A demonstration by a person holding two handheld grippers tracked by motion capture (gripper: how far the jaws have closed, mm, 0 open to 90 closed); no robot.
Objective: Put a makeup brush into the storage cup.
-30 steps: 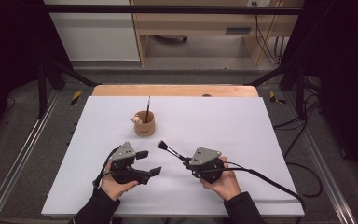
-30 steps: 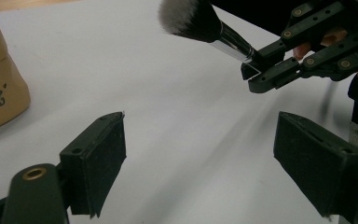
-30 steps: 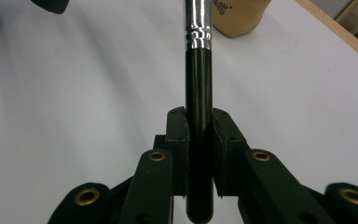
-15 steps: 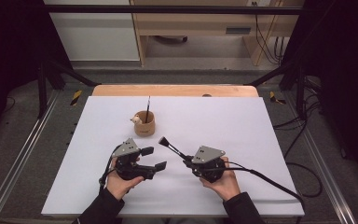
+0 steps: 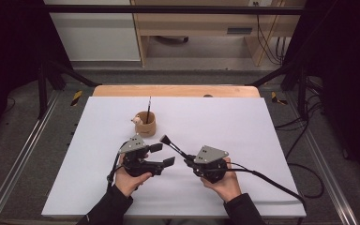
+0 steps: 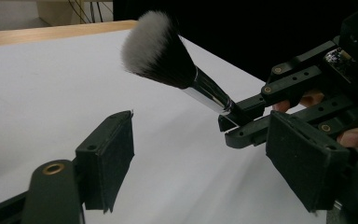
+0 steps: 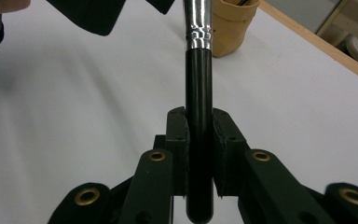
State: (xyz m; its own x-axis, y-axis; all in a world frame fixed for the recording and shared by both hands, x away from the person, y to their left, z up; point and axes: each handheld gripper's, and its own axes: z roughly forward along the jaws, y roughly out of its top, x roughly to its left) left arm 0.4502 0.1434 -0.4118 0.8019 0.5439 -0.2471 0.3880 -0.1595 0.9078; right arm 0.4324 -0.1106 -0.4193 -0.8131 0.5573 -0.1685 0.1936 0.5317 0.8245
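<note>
My right gripper is shut on the black handle of a makeup brush, low on the stem. The brush slants up and away from it, ending in a dark, white-tipped head above a silver ferrule. My left gripper stands open close beside the brush, its pads wide apart. Its jaws have just been closing a little, with nothing pressed between them; the brush head hangs just beyond them. A tan cup holding a thin dark brush stands behind the grippers.
The white table sheet spreads wide to the right and far side. A wooden strip borders the table's back edge. Cables trail from the right gripper toward the front right corner.
My left gripper has moved right, closer to the brush, and its jaws stand slightly narrower. The right gripper and the brush have kept still.
</note>
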